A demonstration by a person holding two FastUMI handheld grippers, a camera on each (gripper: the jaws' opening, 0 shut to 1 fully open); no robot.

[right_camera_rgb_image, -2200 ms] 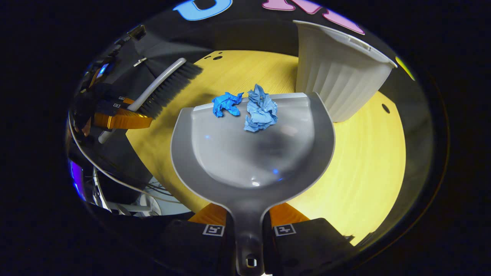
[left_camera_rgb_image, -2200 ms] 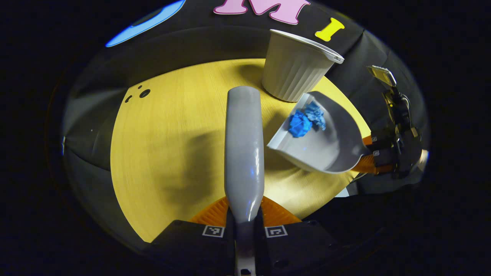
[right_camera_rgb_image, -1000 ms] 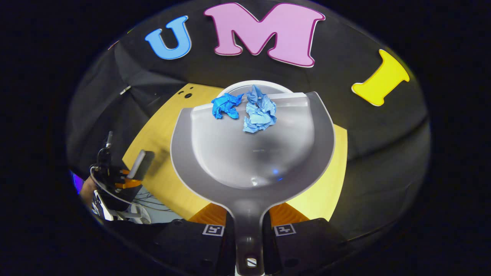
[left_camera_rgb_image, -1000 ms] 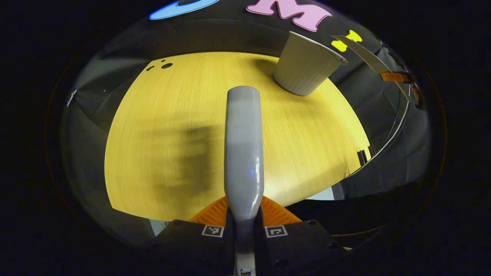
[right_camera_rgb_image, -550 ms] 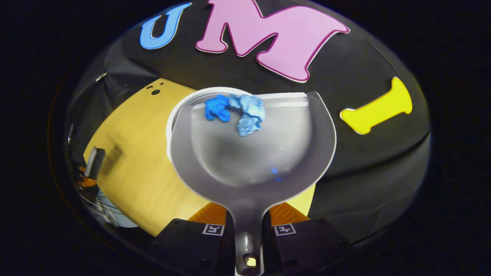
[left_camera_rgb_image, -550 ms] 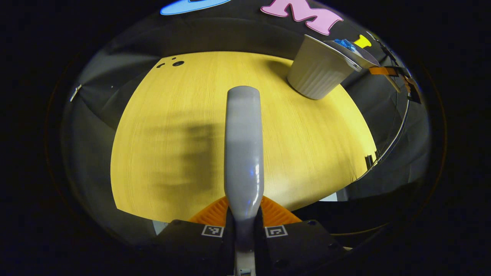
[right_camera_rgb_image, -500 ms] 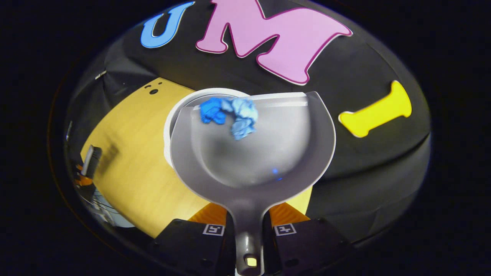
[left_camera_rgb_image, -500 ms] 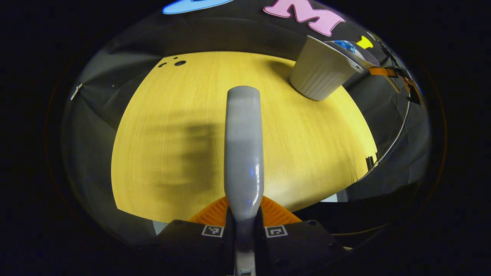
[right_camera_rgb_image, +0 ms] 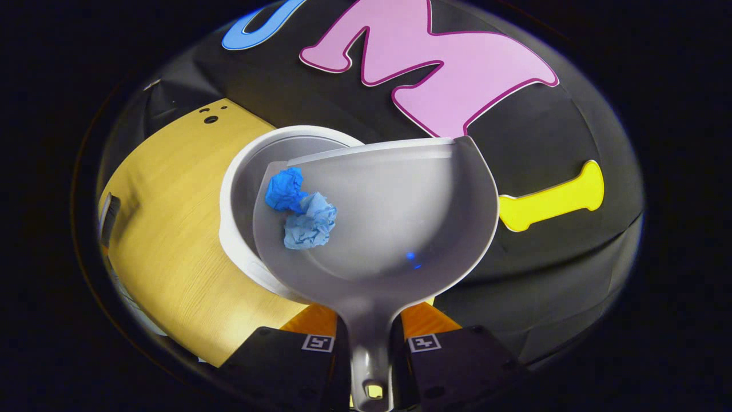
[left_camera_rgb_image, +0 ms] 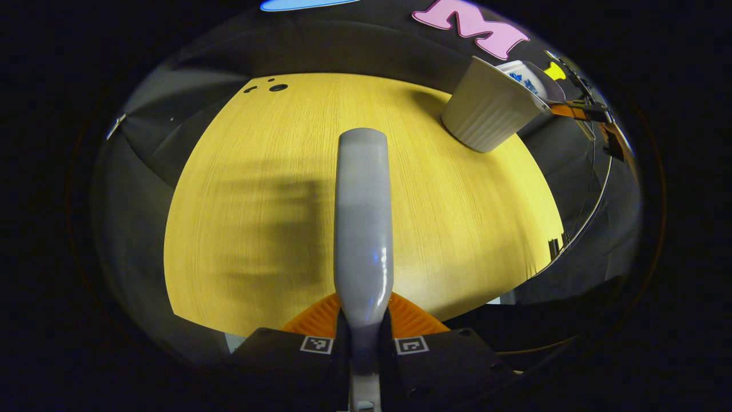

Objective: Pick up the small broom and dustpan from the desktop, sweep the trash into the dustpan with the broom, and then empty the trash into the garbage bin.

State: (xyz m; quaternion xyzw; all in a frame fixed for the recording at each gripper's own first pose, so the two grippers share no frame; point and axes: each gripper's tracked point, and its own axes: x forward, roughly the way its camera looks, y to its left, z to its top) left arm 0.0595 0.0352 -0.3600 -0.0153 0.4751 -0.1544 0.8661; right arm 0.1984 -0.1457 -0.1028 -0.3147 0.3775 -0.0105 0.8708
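A yellow wooden desktop [left_camera_rgb_image: 274,189] sits inside black booth walls. One white ribbed garbage bin [left_camera_rgb_image: 486,111] stands near its far right corner. The right gripper [right_camera_rgb_image: 370,343] pinches one dustpan [right_camera_rgb_image: 400,229], tilted over the bin and carrying two blue paper wads [right_camera_rgb_image: 300,209]. The left gripper [left_camera_rgb_image: 363,345] clamps one broom [left_camera_rgb_image: 363,223] above the desktop's near edge.

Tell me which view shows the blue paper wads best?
The right gripper view: the wads lie large and clear at the dustpan's left edge, over the bin. The left gripper view shows them as tiny blue specks.

Yellow wood-grain tabletop [left_camera_rgb_image: 457,217], small dark holes [left_camera_rgb_image: 278,87] near its far corner
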